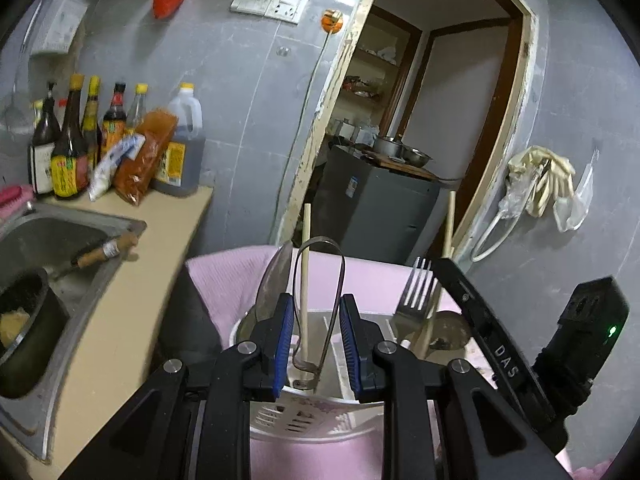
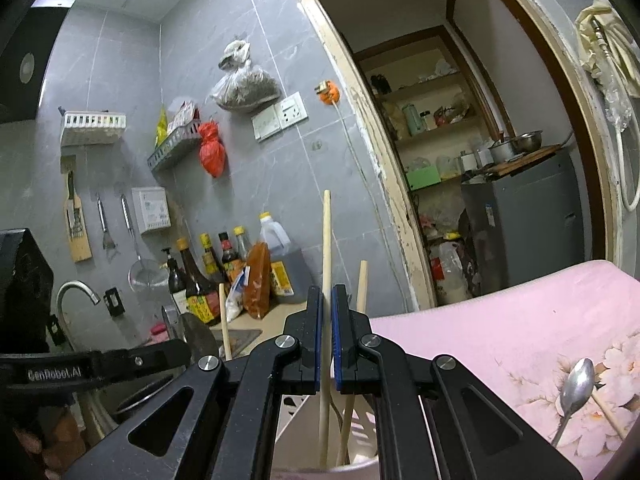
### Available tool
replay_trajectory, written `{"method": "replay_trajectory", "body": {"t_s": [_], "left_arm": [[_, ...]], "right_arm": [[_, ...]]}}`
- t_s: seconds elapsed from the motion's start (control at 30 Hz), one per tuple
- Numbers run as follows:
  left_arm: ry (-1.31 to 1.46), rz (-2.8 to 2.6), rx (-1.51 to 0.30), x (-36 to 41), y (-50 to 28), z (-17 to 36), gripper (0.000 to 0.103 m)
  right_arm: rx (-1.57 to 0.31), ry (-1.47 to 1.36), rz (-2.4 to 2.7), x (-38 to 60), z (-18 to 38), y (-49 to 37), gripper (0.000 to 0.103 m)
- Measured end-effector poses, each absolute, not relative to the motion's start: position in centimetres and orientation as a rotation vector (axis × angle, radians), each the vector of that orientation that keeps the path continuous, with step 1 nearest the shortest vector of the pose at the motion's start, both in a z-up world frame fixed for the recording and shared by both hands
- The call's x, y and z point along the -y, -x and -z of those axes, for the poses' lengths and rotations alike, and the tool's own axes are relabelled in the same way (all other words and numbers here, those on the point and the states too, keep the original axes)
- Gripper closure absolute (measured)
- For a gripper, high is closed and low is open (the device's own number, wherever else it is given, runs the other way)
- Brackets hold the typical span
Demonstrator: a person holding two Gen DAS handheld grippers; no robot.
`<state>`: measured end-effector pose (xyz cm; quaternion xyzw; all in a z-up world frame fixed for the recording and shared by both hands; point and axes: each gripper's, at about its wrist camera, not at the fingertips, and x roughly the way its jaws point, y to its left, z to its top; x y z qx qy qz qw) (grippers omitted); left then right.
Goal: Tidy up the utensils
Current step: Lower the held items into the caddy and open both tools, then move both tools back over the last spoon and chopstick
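A white slotted utensil holder stands on a pink cloth. In it stand bent metal tongs, a wooden chopstick, a spoon and a fork. My left gripper is shut on the tongs, with a blue pad pressing on each arm of the loop. In the right wrist view my right gripper is shut on a long upright chopstick, whose lower end reaches into the holder. A second chopstick leans beside it.
A spoon lies on the flowered pink cloth at the right. To the left are a steel sink with a dark pot, sauce bottles on the beige counter and a faucet. An open doorway is behind.
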<state>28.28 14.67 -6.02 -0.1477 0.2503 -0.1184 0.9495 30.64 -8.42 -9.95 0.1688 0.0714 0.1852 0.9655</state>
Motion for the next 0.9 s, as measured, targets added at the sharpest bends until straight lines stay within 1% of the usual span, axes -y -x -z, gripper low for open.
{"method": "replay_trajectory", "body": {"t_s": [0.1, 0.2, 0.27, 0.4, 0.47, 0.53, 0.6, 0.67, 0.73, 0.87, 0.9], "left_arm": [[0.355, 0.265, -0.520, -15.3, -28.3, 6.0, 0.080], [0.354, 0.262, -0.536, -15.3, -28.4, 5.7, 0.079], [0.345, 0.259, -0.542, -15.0, -28.4, 5.3, 0.076], [0.329, 0.252, -0.549, -14.5, -28.0, 4.5, 0.069], [0.322, 0.248, -0.547, -14.0, -27.7, 3.9, 0.065], [0.311, 0.242, -0.539, -13.6, -27.4, 3.2, 0.059], [0.288, 0.230, -0.522, -12.9, -27.0, 2.4, 0.054], [0.274, 0.224, -0.506, -12.2, -26.7, 1.5, 0.050], [0.267, 0.220, -0.485, -11.4, -26.3, 0.7, 0.044], [0.237, 0.206, -0.441, -9.4, -25.7, -0.7, 0.033], [0.221, 0.200, -0.426, -8.8, -25.5, -1.0, 0.029]], "right_arm": [[-0.166, -0.324, -0.385, 8.5, 9.6, -30.5, 0.094], [-0.186, -0.320, -0.388, 8.8, 9.2, -30.1, 0.086], [-0.192, -0.321, -0.384, 9.1, 8.8, -29.8, 0.078], [-0.186, -0.322, -0.367, 10.2, 7.5, -28.8, 0.067], [-0.180, -0.319, -0.351, 11.1, 6.7, -28.2, 0.056], [-0.177, -0.316, -0.337, 11.8, 5.8, -27.8, 0.049], [-0.174, -0.309, -0.320, 12.8, 4.7, -27.3, 0.043], [-0.171, -0.300, -0.304, 13.8, 3.9, -26.8, 0.034], [-0.167, -0.292, -0.280, 15.4, 2.9, -26.2, 0.029], [-0.166, -0.270, -0.229, 18.3, 1.4, -25.4, 0.016], [-0.166, -0.264, -0.219, 18.9, 1.1, -25.2, 0.014]]}}
